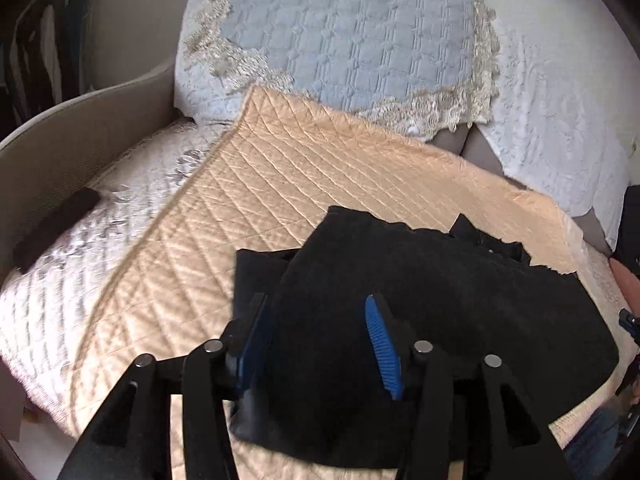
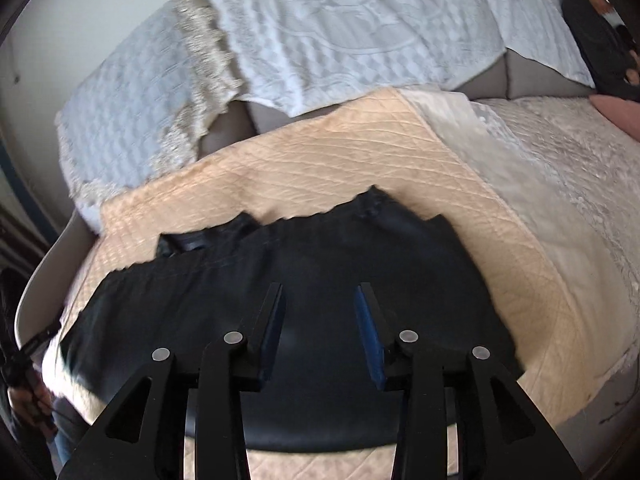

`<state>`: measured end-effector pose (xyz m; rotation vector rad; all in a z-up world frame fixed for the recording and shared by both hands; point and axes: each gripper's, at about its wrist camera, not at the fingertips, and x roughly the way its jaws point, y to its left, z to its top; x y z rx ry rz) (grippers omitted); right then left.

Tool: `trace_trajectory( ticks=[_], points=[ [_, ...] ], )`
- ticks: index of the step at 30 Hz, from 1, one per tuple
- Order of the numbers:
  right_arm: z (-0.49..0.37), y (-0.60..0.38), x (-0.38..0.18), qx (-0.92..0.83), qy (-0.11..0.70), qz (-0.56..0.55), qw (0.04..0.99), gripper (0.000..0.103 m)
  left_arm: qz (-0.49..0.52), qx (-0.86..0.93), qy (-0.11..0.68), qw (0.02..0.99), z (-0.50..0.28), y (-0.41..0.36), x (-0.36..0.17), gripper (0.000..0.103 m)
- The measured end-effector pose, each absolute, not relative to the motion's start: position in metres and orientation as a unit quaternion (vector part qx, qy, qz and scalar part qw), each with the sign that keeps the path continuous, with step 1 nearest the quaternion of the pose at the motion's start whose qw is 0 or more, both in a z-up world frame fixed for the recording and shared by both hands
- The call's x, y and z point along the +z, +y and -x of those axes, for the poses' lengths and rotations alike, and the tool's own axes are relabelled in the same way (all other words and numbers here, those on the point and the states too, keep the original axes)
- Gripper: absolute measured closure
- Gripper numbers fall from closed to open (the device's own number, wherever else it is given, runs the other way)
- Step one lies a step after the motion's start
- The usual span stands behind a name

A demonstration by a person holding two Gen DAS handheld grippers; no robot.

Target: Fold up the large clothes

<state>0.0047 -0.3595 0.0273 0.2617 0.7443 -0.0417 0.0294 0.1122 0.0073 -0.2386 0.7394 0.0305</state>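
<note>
A black garment (image 1: 420, 320) is lying folded on a peach quilt (image 1: 280, 168) spread over a sofa, the quilt serving as a flat work surface for the folding. The left gripper (image 1: 316, 336) is hovering above the garment's near left part with its jaws standing apart, nothing pinched between the blue pads (image 1: 382, 344). The right gripper (image 2: 320, 328) is doing the same over the garment (image 2: 320, 260) on its side, jaws parted and empty, cloth showing only beneath the gap. Both claws appear to be clear of the fabric, which suggests a fold is already laid and the cloth is resting on its own. The garment is sitting toward the near edge of the quilt (image 2: 360, 160), its ragged far hem pointing to the sofa back, where a white lace-trimmed cover (image 1: 360, 40) is draped. A person's hand (image 2: 28, 400) is gripping the other tool's handle, left of the quilt. Whether another fold remains is hard to judge.
</note>
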Motion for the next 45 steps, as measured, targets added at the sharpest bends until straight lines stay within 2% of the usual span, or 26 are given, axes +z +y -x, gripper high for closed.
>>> trace_trajectory(
  ticks=[2, 7, 13, 17, 23, 24, 27, 29, 31, 36, 40, 43, 45],
  points=[
    [0.002, -0.339, 0.023, -0.005, 0.369, -0.109, 0.923, 0.064, 0.122, 0.021, 0.353, 0.927, -0.016, 0.122, 0.012, 0.042],
    [0.000, -0.287, 0.008, 0.039, 0.388, -0.091, 0.916, 0.064, 0.135, 0.031, 0.364, 0.921, -0.009, 0.137, 0.002, 0.041],
    [-0.008, -0.245, 0.003, 0.084, 0.395, -0.077, 0.911, 0.064, 0.195, 0.020, 0.384, 0.902, -0.027, 0.154, -0.021, 0.038],
    [-0.007, -0.233, 0.001, 0.092, 0.398, -0.068, 0.910, 0.064, 0.231, 0.014, 0.415, 0.880, -0.050, 0.162, -0.049, 0.038],
    [-0.002, -0.236, -0.002, 0.087, 0.401, -0.078, 0.908, 0.064, 0.231, -0.004, 0.410, 0.882, -0.048, 0.154, -0.055, 0.037],
    [-0.001, -0.238, -0.002, 0.086, 0.401, -0.080, 0.909, 0.064, 0.227, -0.005, 0.411, 0.883, -0.047, 0.151, -0.057, 0.039],
    [-0.001, -0.244, -0.004, 0.081, 0.400, -0.089, 0.909, 0.064, 0.188, 0.012, 0.415, 0.890, -0.046, 0.141, -0.056, 0.059],
    [0.000, -0.248, -0.005, 0.079, 0.398, -0.097, 0.909, 0.064, 0.184, 0.019, 0.416, 0.890, -0.046, 0.139, -0.053, 0.082],
    [0.002, -0.253, -0.005, 0.080, 0.395, -0.106, 0.909, 0.064, 0.178, 0.018, 0.415, 0.892, -0.047, 0.138, -0.043, 0.090],
    [0.010, -0.269, -0.002, 0.083, 0.381, -0.124, 0.912, 0.064, 0.147, -0.031, 0.373, 0.916, -0.040, 0.114, 0.018, 0.092],
    [0.017, -0.284, 0.004, 0.086, 0.364, -0.147, 0.916, 0.064, 0.131, -0.117, 0.330, 0.927, -0.034, 0.066, 0.078, 0.093],
    [0.026, -0.297, 0.008, 0.083, 0.353, -0.160, 0.918, 0.064, 0.121, -0.184, 0.320, 0.921, -0.037, 0.019, 0.101, 0.094],
    [0.030, -0.303, 0.007, 0.078, 0.352, -0.166, 0.918, 0.064, 0.111, -0.221, 0.325, 0.913, -0.043, -0.014, 0.097, 0.096]
  ],
)
